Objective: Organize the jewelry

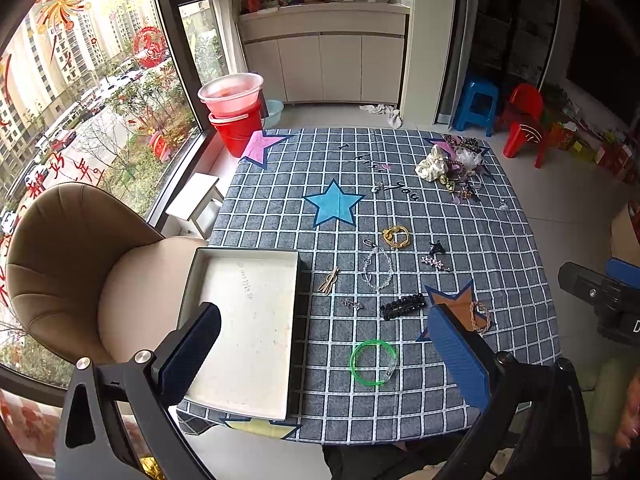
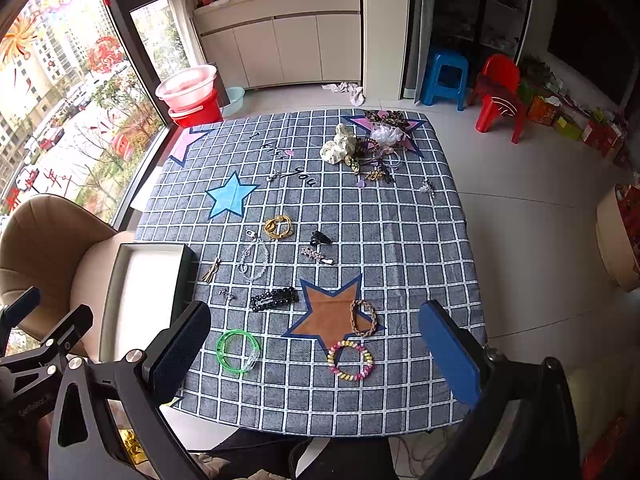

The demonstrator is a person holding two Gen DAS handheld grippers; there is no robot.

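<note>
You are holding both grippers above the near edge of the table, and each one is hanging released, fingers spread wide with nothing between them. Your left gripper (image 1: pixel 326 348) is hovering over the near left part of the cloth (image 1: pixel 500 248), its left finger over the tray (image 1: pixel 248 320) and its right finger over the brown star (image 1: pixel 452 300). The tray is lying at the near left corner of the table, white inside, with nothing in it, and a tan chair (image 1: pixel 60 264) is standing just left of it.

Moving right from the tray, a gold clip (image 1: pixel 329 280) is lying just beside its right wall, with a small silver piece (image 1: pixel 353 303) nearer you. The green bangle (image 1: pixel 374 362) is sitting near the table's near edge, between your left gripper's fingers in its view. Beyond it a black clip (image 1: pixel 402 306) is lying, and farther still a clear bead bracelet (image 1: pixel 378 268) and a yellow band (image 1: pixel 397 237). Right of those, a small black clip (image 1: pixel 437 247) and a star clip (image 1: pixel 434 263) are resting close together.

Your right gripper (image 2: pixel 316 356) is hanging over the near middle of the cloth. A braided band (image 2: pixel 363 317) is lying on the right arm of the brown star, and a pink and yellow coil band (image 2: pixel 350 361) is sitting just nearer, at the star's near point. At the far right corner a pile (image 2: pixel 368 144) of scrunchies and small pieces is heaped together, well apart from the tray.
</note>
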